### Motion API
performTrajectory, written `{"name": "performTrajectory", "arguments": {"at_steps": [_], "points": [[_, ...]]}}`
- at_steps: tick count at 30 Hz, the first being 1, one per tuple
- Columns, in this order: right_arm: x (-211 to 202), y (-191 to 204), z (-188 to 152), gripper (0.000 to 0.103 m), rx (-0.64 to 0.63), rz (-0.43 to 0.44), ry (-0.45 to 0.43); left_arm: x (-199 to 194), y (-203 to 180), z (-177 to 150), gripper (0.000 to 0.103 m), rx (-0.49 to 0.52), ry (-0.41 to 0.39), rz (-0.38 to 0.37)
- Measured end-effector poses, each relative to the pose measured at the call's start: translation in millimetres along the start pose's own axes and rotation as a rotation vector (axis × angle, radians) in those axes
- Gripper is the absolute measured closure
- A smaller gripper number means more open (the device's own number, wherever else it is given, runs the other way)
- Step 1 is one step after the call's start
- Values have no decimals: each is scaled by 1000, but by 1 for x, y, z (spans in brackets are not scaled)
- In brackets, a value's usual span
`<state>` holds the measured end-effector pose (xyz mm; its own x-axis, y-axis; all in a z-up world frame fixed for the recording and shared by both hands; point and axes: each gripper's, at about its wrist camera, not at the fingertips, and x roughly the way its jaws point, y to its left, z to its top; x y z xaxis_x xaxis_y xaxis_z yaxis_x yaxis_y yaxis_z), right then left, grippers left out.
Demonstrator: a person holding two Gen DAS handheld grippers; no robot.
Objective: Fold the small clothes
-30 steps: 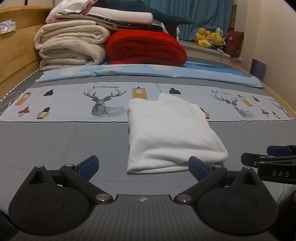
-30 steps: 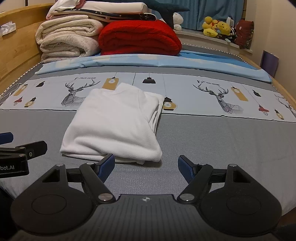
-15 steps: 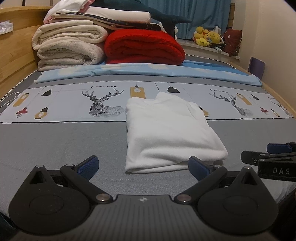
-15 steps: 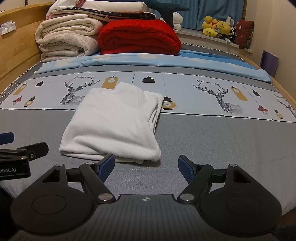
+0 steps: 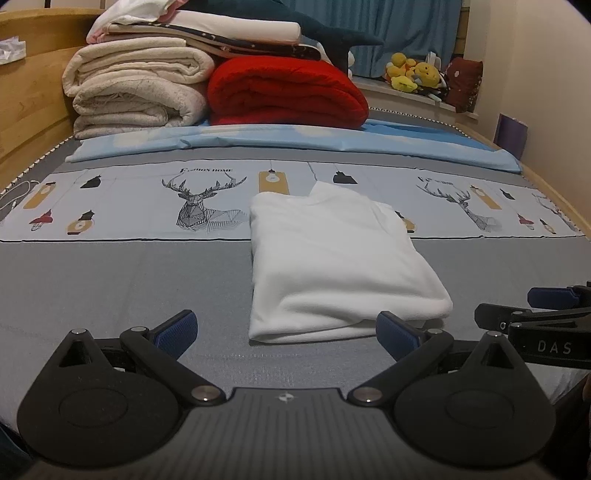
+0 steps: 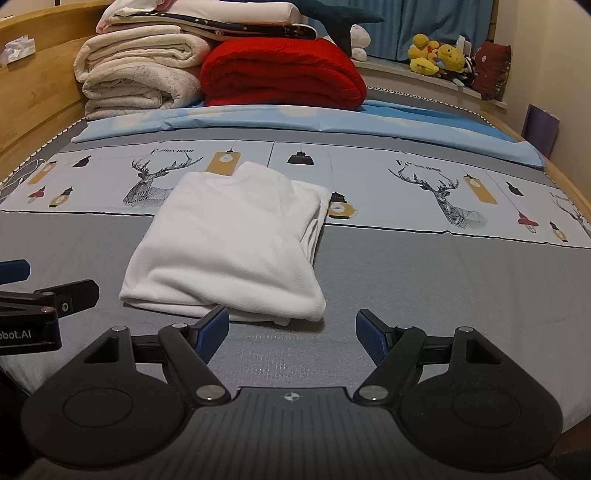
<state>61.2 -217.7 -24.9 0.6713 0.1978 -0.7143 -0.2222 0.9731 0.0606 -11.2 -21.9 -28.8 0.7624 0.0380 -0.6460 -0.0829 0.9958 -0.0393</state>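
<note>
Now the folded white shirt [image 5: 332,258] lies on the bed [image 5: 110,280]. Both the left gripper [image 5: 286,330] and right gripper [image 6: 291,332] have fingers wide open, holding nothing.

White garment [image 5: 332,258] — folded into a neat rectangle (collar away) — lies flat.

- The folded soft garment [image 5: 332,258] is plain white.
- The bed sheet [image 5: 110,280] is grey, crossed by a pale blue band printed with black line-drawn deer, mustard-yellow tags and small black lamps.
- The folded thick blanket [image 5: 288,96] is bright red.
- The rolled fleecy blankets [image 5: 136,92] are cream.
- The curtain [image 5: 399,22] is teal blue.
- The plush toys [image 5: 410,72] are yellow.
- Both grippers' finger pads [image 6: 212,330] are dark blue on black arms.
</note>
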Motion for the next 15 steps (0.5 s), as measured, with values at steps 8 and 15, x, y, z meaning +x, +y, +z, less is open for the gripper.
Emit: {"name": "performTrajectory", "arguments": {"at_steps": [8, 15], "points": [[0, -1, 1, 26, 0, 2, 0, 0, 0, 0, 0, 1, -1, -3], [0, -2, 1, 26, 4, 3, -1, 1, 1, 0, 0, 7, -1, -1]]}}
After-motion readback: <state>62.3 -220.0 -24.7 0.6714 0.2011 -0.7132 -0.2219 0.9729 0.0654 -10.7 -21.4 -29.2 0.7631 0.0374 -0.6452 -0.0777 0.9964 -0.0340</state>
